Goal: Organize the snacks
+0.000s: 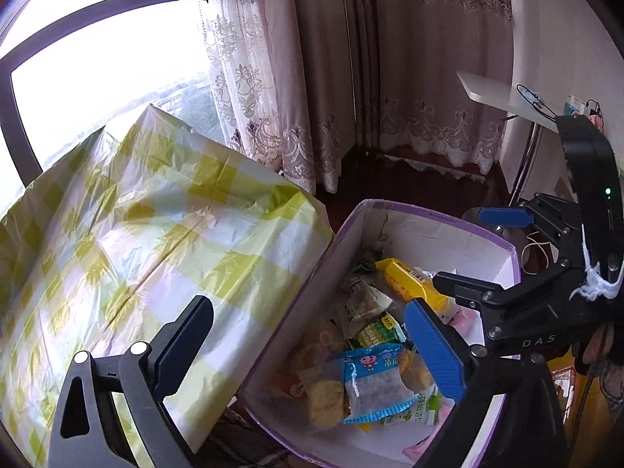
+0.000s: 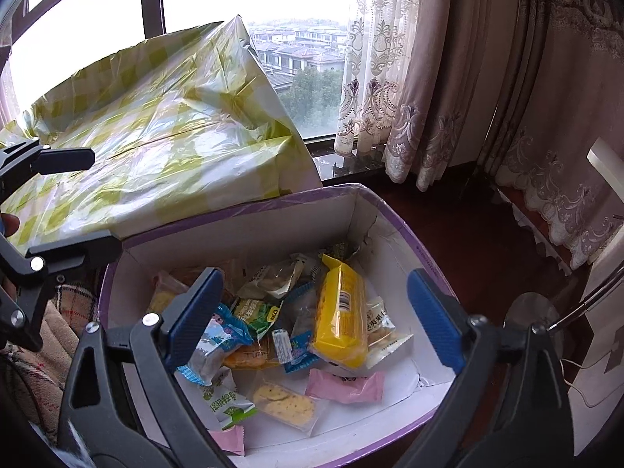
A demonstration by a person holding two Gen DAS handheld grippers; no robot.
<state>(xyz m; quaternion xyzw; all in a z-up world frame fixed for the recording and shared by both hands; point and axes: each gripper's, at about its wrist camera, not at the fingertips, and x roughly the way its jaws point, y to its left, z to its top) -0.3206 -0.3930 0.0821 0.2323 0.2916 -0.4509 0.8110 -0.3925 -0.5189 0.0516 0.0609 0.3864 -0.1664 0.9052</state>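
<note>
**Snacks piled in a purple-rimmed box beneath two spread claws**

Snacks are seen heaped in the white-lined, purple-edged box [image 2: 273, 230], which stands just beside the worktop [image 2: 163, 132] draped in a yellow-checked plastic cover. The right claw [image 2: 312, 323] is held above the box with its blue-padded fingers spread wide and nothing gripped between them. Directly between those fingers the yellow biscuit pack [image 2: 341, 312] is found, lying flat on the pile with its long axis running away from the claw toward the far wall of the box, barcode side up. A blue-edged wrapper [image 2: 218, 343] lies against the claw's left finger; a pink wrapper [image 2: 345, 386] and a clear-wrapped cracker [image 2: 282, 401] lie nearer, on the bare box floor.

The left claw [image 1: 308, 347] is likewise held spread and empty, straddling the near wall of the box [image 1: 448, 230]: one finger is over the worktop [image 1: 156, 214], the other over the snacks. Ahead and to its right the yellow biscuit pack [image 1: 409, 284] is seen, and beyond it the right claw [image 1: 460, 253].
</note>
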